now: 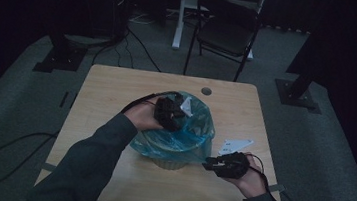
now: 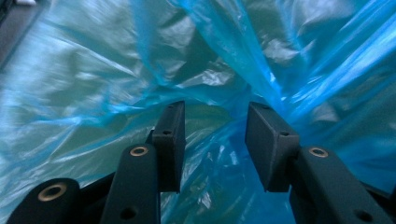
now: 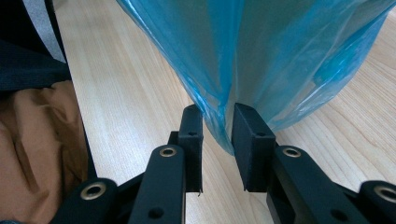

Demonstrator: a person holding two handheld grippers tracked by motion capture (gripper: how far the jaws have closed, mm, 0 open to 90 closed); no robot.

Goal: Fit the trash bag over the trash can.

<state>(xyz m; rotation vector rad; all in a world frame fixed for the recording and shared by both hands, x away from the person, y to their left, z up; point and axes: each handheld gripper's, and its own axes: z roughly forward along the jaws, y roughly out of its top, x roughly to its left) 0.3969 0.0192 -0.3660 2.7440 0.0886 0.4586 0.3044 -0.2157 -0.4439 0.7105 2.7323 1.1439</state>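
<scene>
A: On the bench (image 1: pixel 118 84), near its middle, a pale bin (image 1: pixel 170 161) stands with a blue bag (image 1: pixel 198 128) draped over its rim. State the main hazards.

B: Hazard one: thin film tearing. The right hand-held gripper (image 3: pixel 217 135) has a fold of the bag's lower edge between its jaws, which stand narrowly apart around it; whether the pads actually press the film cannot be told. A hard pull toward the near right corner could rip the fold or draw the bag off the rim.

A: And the left side?

B: The left hand-held gripper (image 2: pixel 215 140) sits inside the bag's mouth with its jaws well apart and nothing clamped; crumpled film lies ahead of and around them. Hazard two: closing on a loose wrinkle, not the edge, would bunch the liner inward instead of seating it.

A: Any risk to the bin?

B: Yes. The bin looks light. Opposed pulls from both sides could tip or slide it toward the near edge.

A: Describe the hand poses.

B: Left forearm enters from the near left and crosses over the rim, hand (image 1: pixel 142 119) wrapped on the tool, jaws pointing to the far right and down into the bag. Right hand (image 1: pixel 253 181) rests low, near the right edge of the bench, its tool held roughly level and aimed left at the bag's hanging skirt. A grey plate (image 1: pixel 234 145) lies on the bench just beyond it.
</scene>
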